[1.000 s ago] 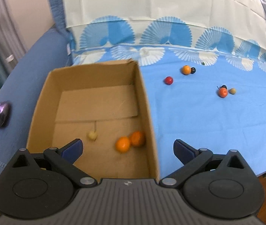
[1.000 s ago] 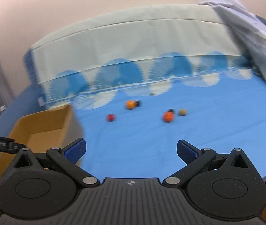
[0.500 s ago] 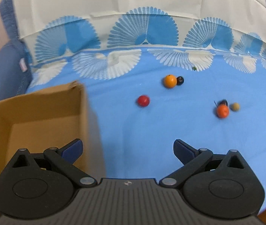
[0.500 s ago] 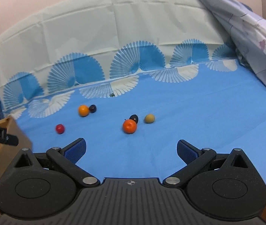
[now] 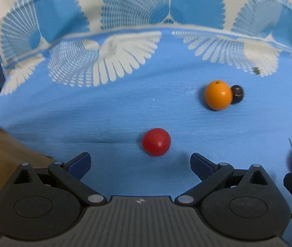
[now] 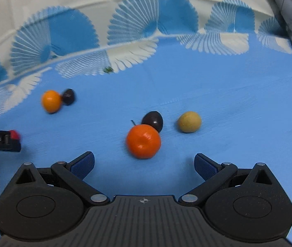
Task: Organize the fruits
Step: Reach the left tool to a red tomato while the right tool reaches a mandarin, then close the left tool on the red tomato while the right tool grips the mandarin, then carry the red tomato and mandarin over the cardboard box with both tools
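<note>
Both grippers' jaws apart, empty — cardboard box [image 5: 4, 144] edge visible, contents unseen.

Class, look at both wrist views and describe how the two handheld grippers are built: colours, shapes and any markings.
Both look alike. The left gripper and right gripper each have a black ribbed body with a small crosshair mark at its front edge, two round black housings, angled black linkage arms with silver pivot pins, and blue pads on the fingertips. No cables, hands or sleeves show.
</note>
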Demonstrator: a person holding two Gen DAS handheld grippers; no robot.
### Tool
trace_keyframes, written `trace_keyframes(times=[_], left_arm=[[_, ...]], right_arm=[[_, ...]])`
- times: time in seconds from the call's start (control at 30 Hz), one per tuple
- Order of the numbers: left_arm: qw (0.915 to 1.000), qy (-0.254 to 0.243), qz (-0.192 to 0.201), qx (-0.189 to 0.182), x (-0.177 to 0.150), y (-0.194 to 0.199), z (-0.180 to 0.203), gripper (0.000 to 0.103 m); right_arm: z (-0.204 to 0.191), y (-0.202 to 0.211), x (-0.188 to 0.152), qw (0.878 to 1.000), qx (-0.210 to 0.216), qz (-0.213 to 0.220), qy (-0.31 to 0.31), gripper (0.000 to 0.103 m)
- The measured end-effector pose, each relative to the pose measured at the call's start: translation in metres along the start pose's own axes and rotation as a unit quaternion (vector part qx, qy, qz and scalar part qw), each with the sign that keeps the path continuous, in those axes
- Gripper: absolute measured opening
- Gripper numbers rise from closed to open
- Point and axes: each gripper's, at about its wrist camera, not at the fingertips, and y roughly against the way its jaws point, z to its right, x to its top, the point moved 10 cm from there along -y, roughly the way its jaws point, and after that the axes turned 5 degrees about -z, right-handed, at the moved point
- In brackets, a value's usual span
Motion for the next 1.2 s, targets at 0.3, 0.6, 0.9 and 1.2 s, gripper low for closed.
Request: trace_keyframes(times=[0.3, 0.6, 0.9, 1.2], left_arm=[[0.9985, 0.046, -0.008, -0.028, 0.009, -0.021, -0.002, 0.103], [0.9978, 0.056, -0.015, -0.033, 0.009, -0.019, -0.001, 0.103], [0.9925, 0.069, -0.019, -0.100, 0.007, 0.008, -0.003, 0.034], [0.9887, 0.054, 0.018, -0.139, -0.028, 0.096, -0.014, 0.034]], right_arm=[[-0.008, -0.021, 0.004, 0.996, -0.049, 0.060, 0.048, 0.102], [-0.010, -0.022, 0.006, 0.996, -0.055, 0.058, 0.048, 0.102], [-0.031, -0.005, 0.002, 0.997, -0.023, 0.041, 0.062, 0.039], [-0.035, 0.068, -0.009, 0.998, 0.027, 0.050, 0.022, 0.039]])
